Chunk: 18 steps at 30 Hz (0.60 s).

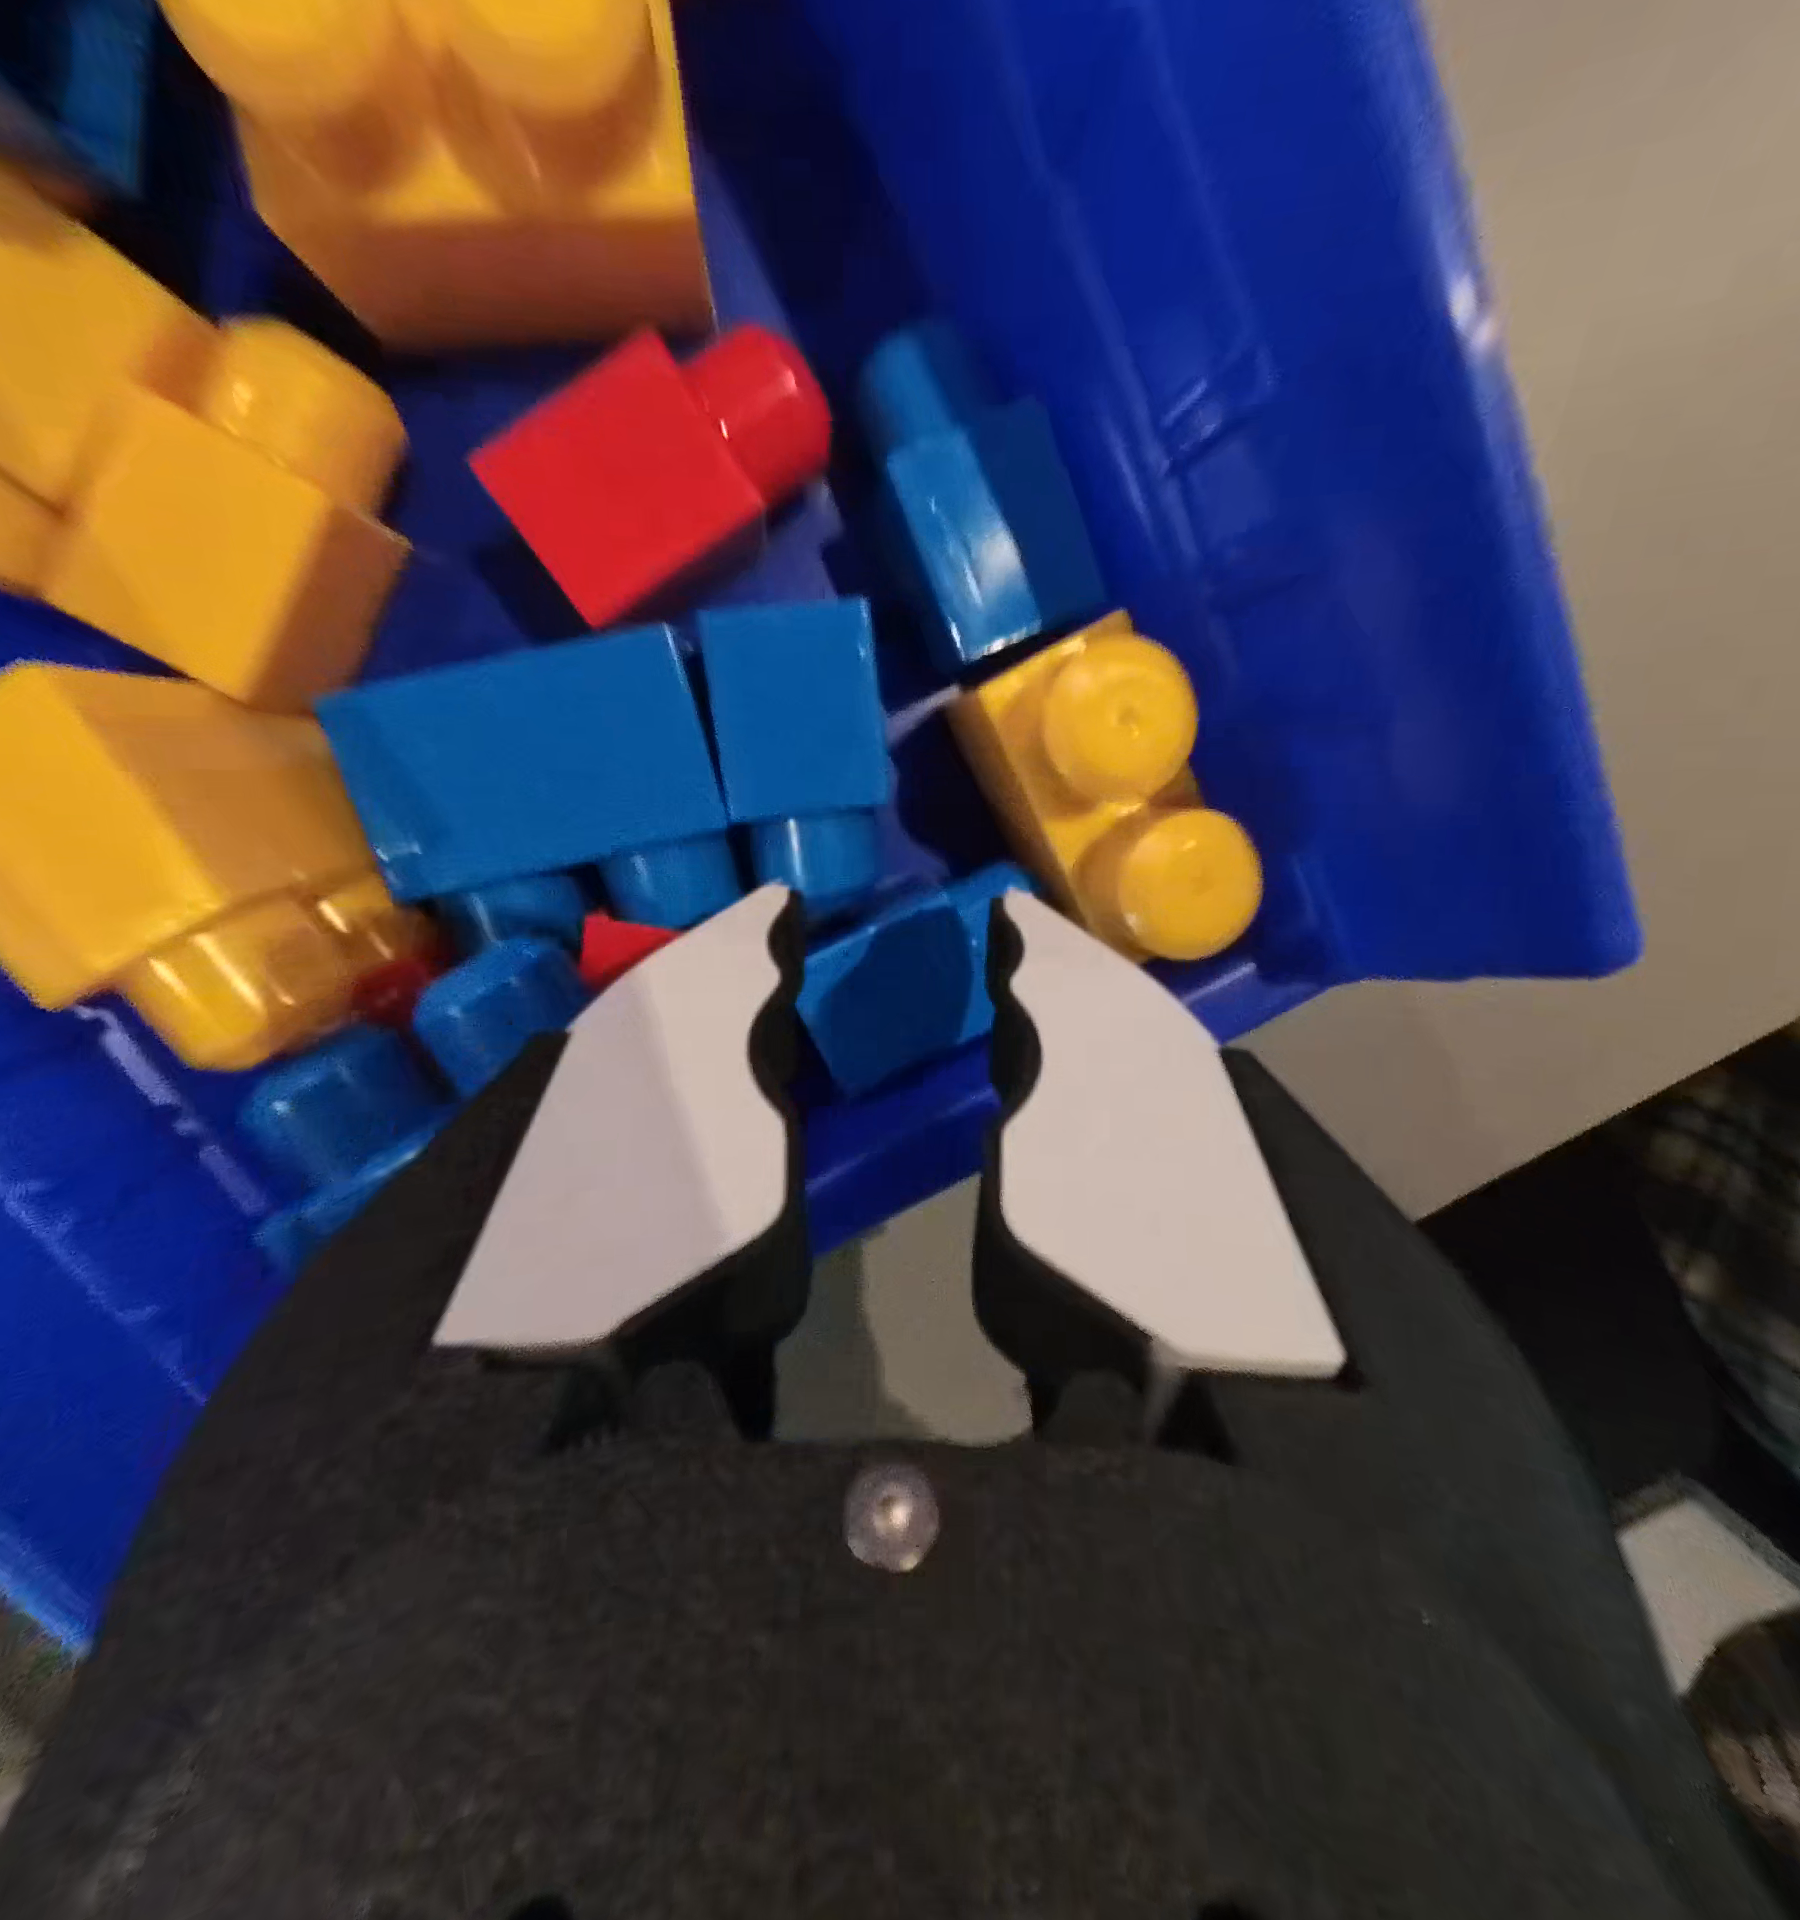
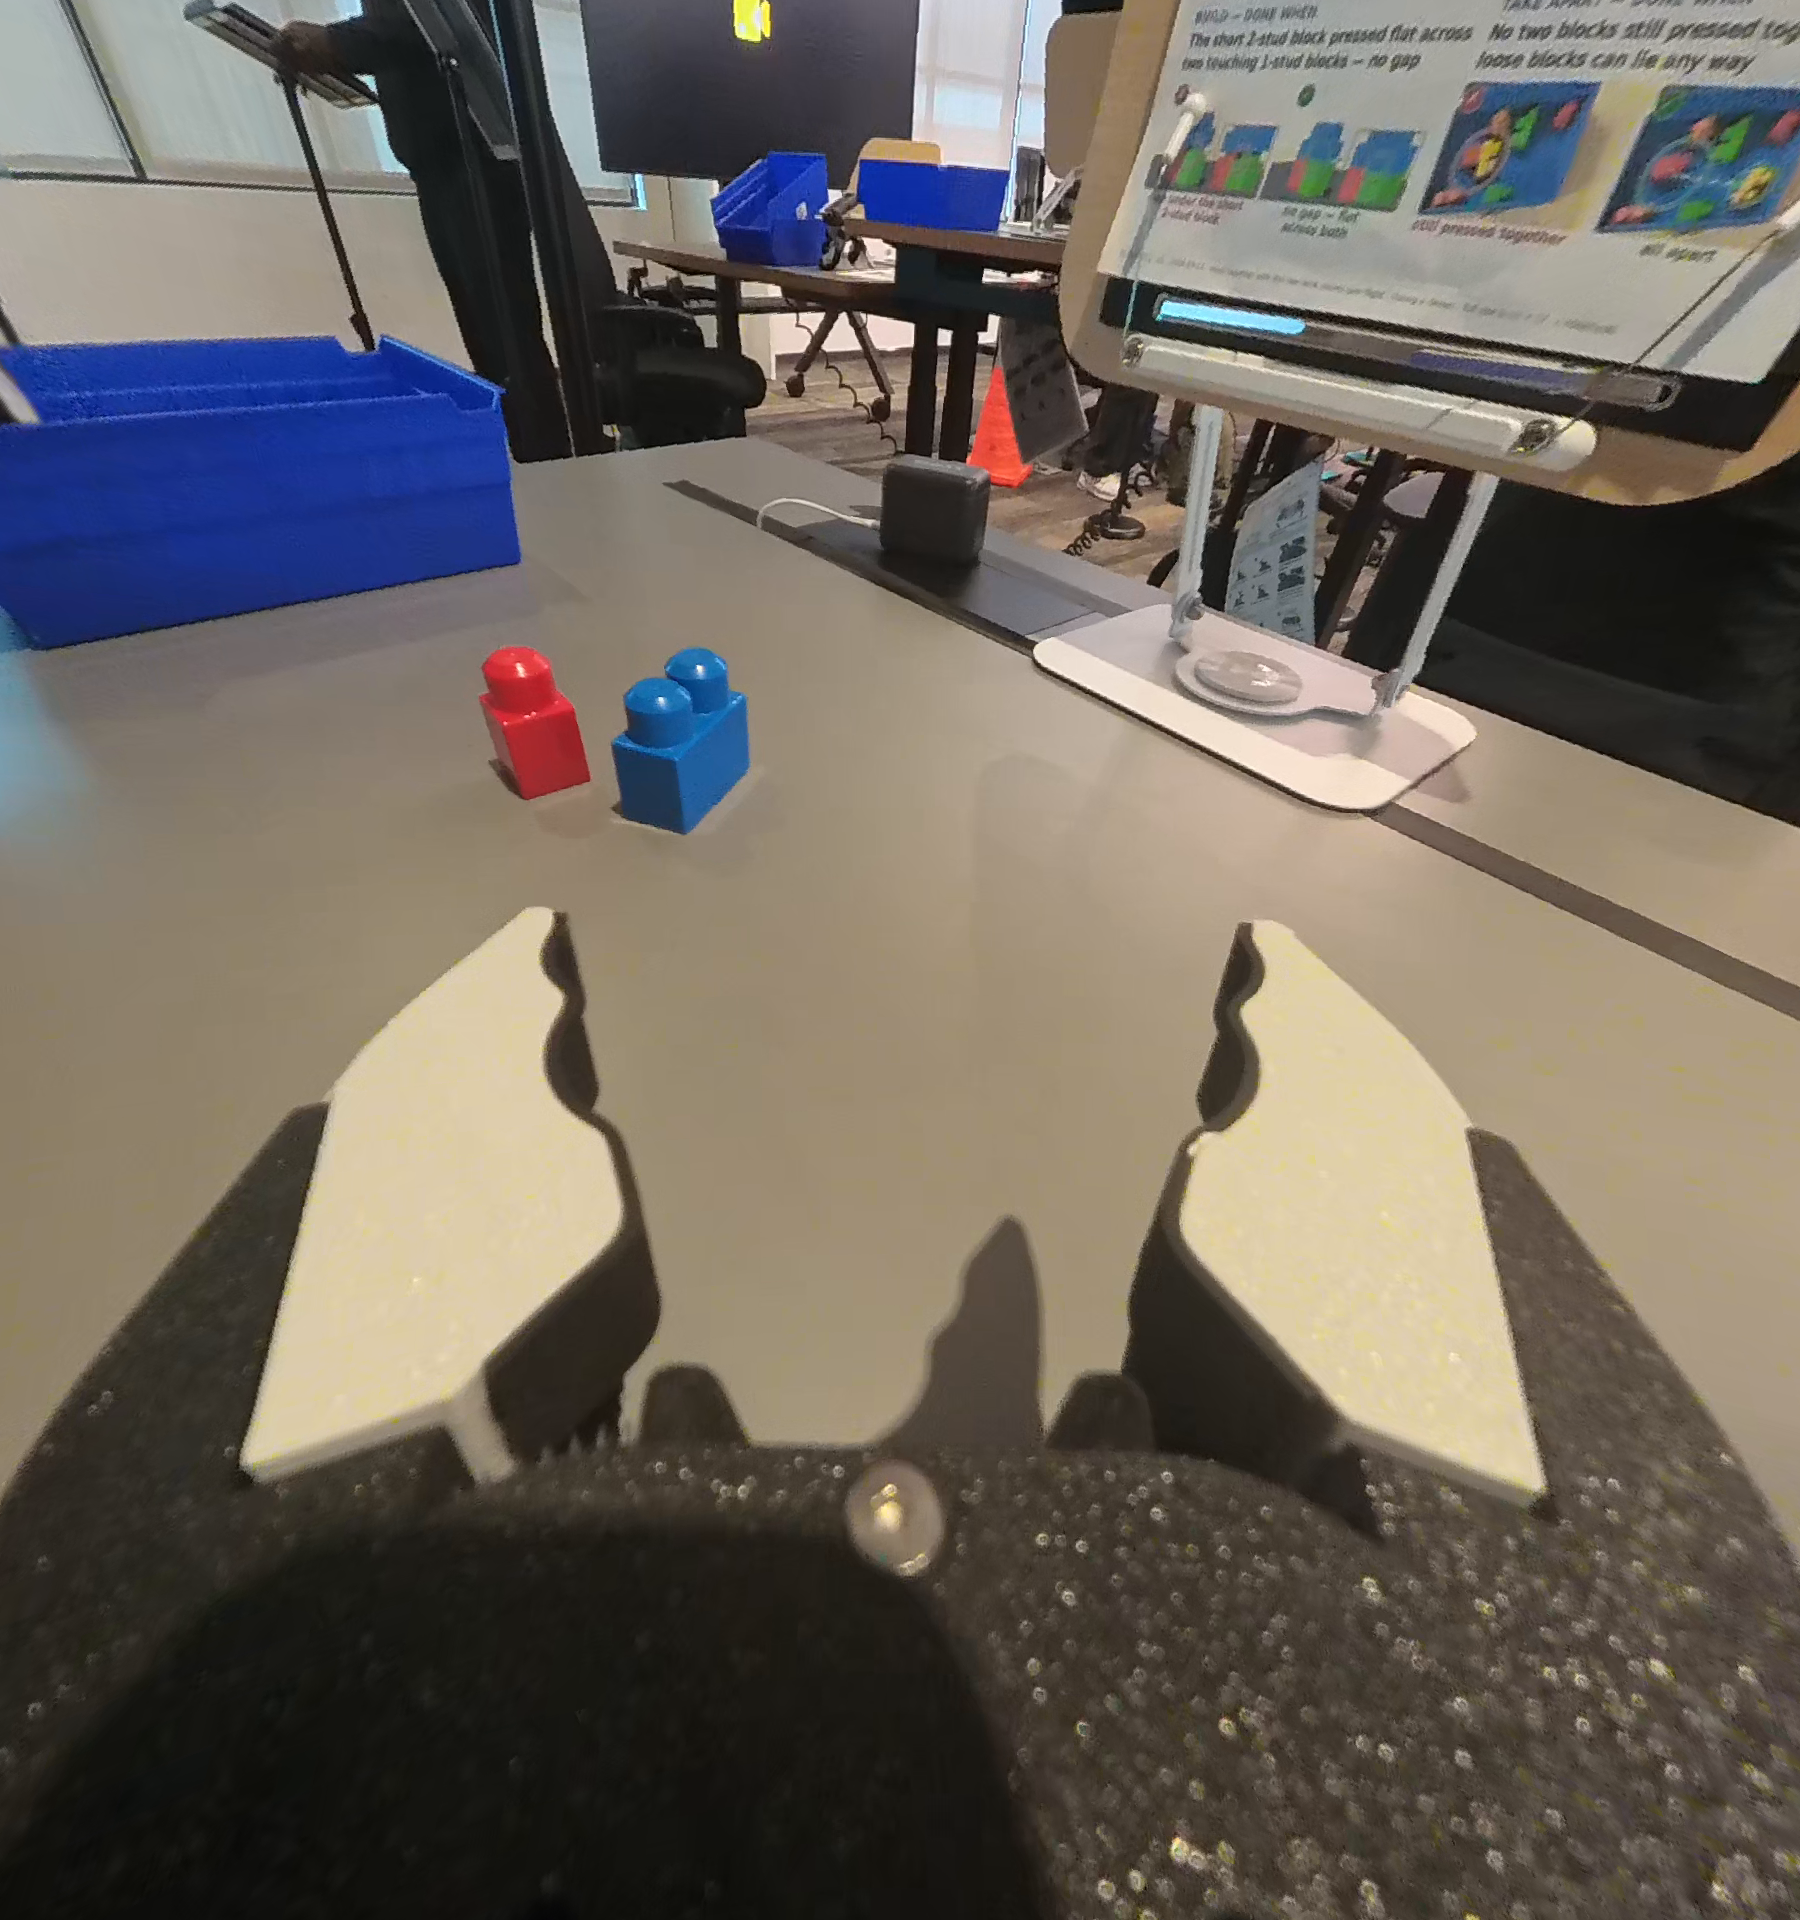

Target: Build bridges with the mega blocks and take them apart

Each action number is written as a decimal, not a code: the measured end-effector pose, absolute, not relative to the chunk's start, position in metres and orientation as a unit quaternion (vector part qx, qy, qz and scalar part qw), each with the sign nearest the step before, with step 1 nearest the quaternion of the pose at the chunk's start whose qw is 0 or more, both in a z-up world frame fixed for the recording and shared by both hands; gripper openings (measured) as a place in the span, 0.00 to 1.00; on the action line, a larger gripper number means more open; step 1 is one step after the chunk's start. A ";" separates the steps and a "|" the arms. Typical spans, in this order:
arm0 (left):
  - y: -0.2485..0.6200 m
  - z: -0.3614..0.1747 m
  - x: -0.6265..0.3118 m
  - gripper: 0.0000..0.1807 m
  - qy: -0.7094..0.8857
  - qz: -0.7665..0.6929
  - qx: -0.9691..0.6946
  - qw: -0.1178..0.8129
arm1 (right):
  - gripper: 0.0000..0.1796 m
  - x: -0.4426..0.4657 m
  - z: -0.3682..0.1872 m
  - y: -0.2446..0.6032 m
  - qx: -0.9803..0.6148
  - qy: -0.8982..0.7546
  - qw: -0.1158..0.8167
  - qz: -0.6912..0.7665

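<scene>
Left gripper (image 1: 891, 935) is down inside the blue plastic bin (image 1: 1239, 416), its 2 white fingers with scalloped black inner pads closed around a small blue block (image 1: 880, 997) – pads touch both sides, so it's pinching it. The bin is glossy, moulded, ribbed on the wall. Around the pinched piece is a loose jumble of mega blocks: a red 1-stud block (image 1: 647, 468) lying on its side, a yellow 2-stud block (image 1: 1104, 769) against the bin wall with studs facing the camera, a blue 3-stud block (image 1: 532, 769) tipped studs-down, and bigger yellow blocks (image 1: 148, 499) at left, motion-blurred. All hard shiny plastic with round domed studs.

Right gripper (image 2: 896, 925) hovers over the matte grey table (image 2: 979, 935), fingers spread wide, nothing between them. The body is grainy black foam-like material.

On the table ahead – a red 1-stud brick (image 2: 532, 727) and a blue 2-stud brick (image 2: 680, 748), both upright, just beside each other with a thin gap. The same bin (image 2: 231, 488) sits far left. At right is a tablet-style instruction board (image 2: 1447, 208) on a white metal stand, with printed text and block pictures. A small black cube device (image 2: 934, 509) with a white cable sits behind.
</scene>
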<state>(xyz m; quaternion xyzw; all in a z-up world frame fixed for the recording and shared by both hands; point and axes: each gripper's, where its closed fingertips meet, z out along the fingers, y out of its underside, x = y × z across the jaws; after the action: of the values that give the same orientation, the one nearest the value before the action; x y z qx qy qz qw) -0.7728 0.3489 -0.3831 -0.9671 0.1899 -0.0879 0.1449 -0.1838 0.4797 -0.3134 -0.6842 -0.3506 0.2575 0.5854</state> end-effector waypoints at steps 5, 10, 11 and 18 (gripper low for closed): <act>0.355 -0.396 -0.769 0.18 0.188 -0.085 -0.969 0.133 | 0.64 -0.185 -0.315 0.479 -0.684 -0.353 0.583 0.259; 0.366 -0.399 -0.776 0.16 0.175 -0.063 -0.974 0.132 | 0.64 -0.180 -0.314 0.479 -0.685 -0.348 0.587 0.257; 0.367 -0.399 -0.776 0.17 0.173 -0.064 -0.974 0.131 | 0.64 -0.179 -0.314 0.478 -0.685 -0.347 0.587 0.257; 0.369 -0.413 -0.766 0.21 0.182 -0.078 -0.975 0.103 | 0.64 -0.178 -0.318 0.478 -0.685 -0.344 0.587 0.262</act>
<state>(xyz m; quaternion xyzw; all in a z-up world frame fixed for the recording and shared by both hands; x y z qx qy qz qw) -0.7662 0.3688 -0.4131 -0.9748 0.1818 -0.0779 0.1033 -0.1783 0.4784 -0.3178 -0.6846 -0.3436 0.2620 0.5870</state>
